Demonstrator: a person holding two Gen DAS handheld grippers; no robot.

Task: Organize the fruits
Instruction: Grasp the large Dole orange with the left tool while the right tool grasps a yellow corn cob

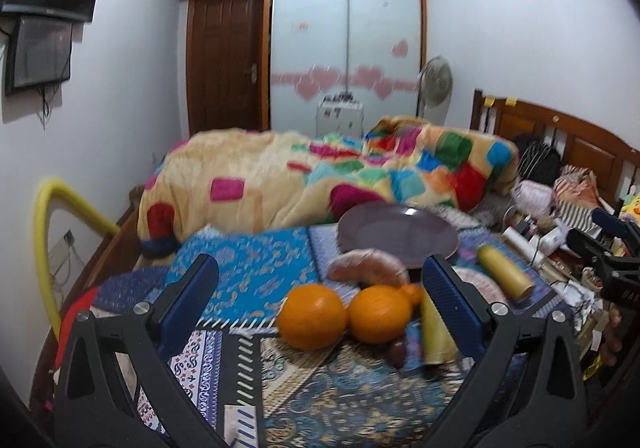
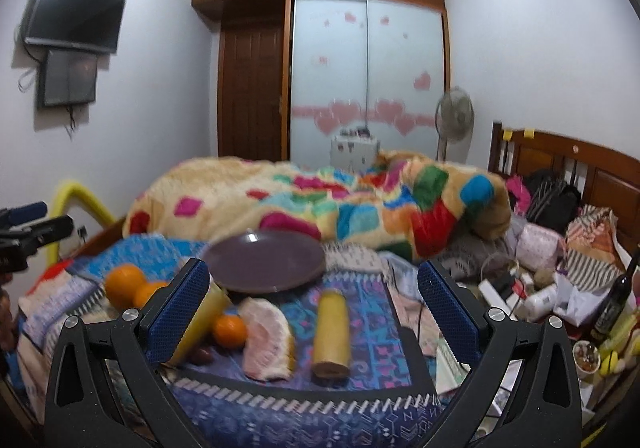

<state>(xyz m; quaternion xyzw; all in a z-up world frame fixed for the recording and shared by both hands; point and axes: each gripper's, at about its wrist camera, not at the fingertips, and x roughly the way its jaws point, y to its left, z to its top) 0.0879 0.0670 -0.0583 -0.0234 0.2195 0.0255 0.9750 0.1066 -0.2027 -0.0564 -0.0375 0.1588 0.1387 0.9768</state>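
Nearest in the left wrist view, the left hand-held gripper [image 1: 320,302] is seen with its blue-padded jaws spread wide and nothing between them. Just beyond its fingers, on the patterned bedspread [image 1: 248,272], two large oranges [image 1: 312,316] are found touching side by side, with a smaller orange [image 1: 412,294] partly hidden behind the right one. A yellow cone-shaped piece [image 1: 436,332] is seen against the inner face of the right finger, and a dark reddish fruit [image 1: 396,354] lies just below the oranges; what it is cannot be told through the blur.

In the right wrist view, the right hand-held gripper [image 2: 314,310] is likewise held wide apart and empty. Between its fingers a yellow cylindrical fruit [image 2: 331,332] lies lengthwise on the bedspread, and just left of it a pale pink wedge [image 2: 266,340] with a light rind is seen. A small orange [image 2: 229,330] sits beside the wedge, near the left finger.

Farther off, a purple plate [image 2: 264,262] rests on the bedspread with nothing on it; the fruit lies near it, on the near side. Behind the plate a bunched, colourful quilt [image 2: 320,200] is spread across the bed. To the right, by the wooden headboard [image 2: 580,164], bags and small clutter are piled, and a dark bottle [image 2: 614,300] stands upright.

At the far end of the room a wardrobe with frosted sliding doors [image 2: 368,80] bearing pink hearts is seen, with a standing fan [image 2: 454,114] to its right and a brown door to its left. A television [image 2: 76,22] is mounted on the left wall.
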